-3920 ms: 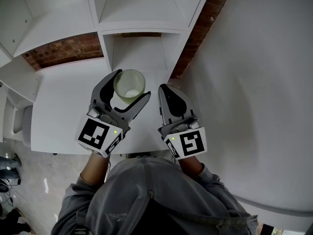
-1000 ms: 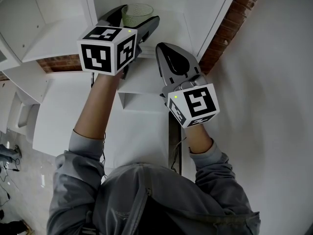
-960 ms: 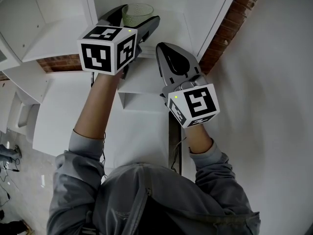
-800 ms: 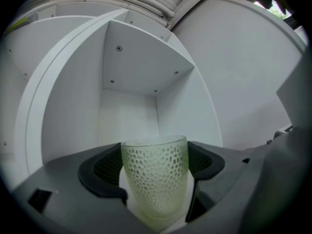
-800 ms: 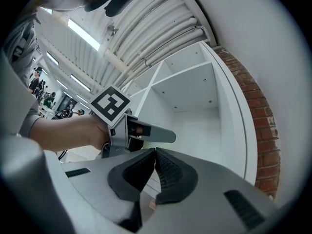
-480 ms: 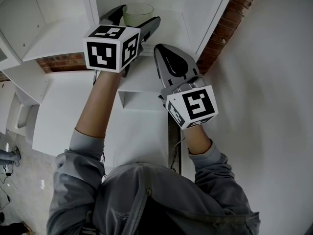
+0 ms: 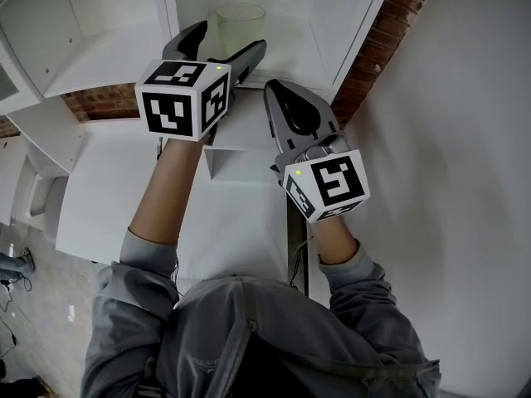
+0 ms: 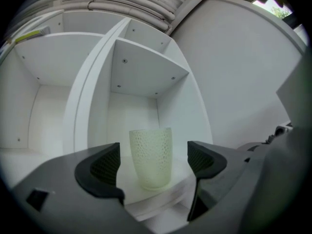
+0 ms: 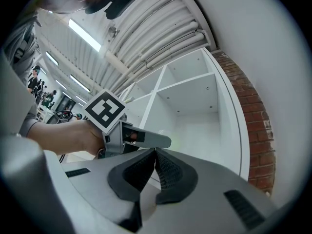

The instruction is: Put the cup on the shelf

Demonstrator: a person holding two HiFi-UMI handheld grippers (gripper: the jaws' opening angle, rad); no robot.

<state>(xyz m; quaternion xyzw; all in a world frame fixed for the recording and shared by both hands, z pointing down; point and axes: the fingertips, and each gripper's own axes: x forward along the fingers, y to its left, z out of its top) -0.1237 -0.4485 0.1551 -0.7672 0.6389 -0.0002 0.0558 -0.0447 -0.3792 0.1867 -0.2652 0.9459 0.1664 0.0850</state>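
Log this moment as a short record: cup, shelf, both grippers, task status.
cup: upright on the shelf, standing free
shelf: white, divided into compartments
left gripper: open, a jaw on each side of the cup, neither touching it
right gripper: shut, empty, beside the left gripper
task: cup is on the shelf

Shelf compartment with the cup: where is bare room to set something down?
Bare shelf floor between the cup and the right wall; left compartment also bare. Crowded in front of the cup, where the open left hand-held gripper flanks it.
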